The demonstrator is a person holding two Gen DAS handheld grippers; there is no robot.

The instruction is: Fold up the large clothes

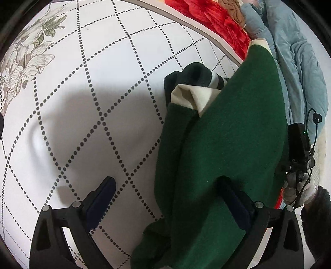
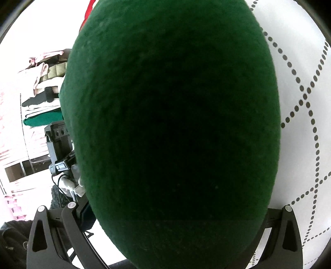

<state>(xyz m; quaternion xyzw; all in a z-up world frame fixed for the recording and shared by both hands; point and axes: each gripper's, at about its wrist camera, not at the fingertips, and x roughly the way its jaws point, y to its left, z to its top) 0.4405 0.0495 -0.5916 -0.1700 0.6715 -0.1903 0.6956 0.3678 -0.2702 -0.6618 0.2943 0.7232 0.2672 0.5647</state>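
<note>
A dark green garment (image 1: 223, 134) with cream trim and a striped cuff hangs above the white sheet with a dotted grid (image 1: 93, 68). My left gripper (image 1: 167, 184) is open; its left finger (image 1: 103, 192) stands free over the sheet and the cloth drapes over its right finger (image 1: 238, 198). In the right wrist view the same green garment (image 2: 171, 124) fills the middle and hides my right gripper's fingertips, so its state does not show. The other gripper and the gloved hand holding it (image 1: 300, 155) appear at the right edge.
A red fuzzy cloth (image 1: 215, 18), a brown garment (image 1: 231, 8) and a light blue quilted coat (image 1: 293, 58) lie beyond the sheet's far edge. A stack of folded clothes (image 2: 45, 91) stands at the left in the right wrist view.
</note>
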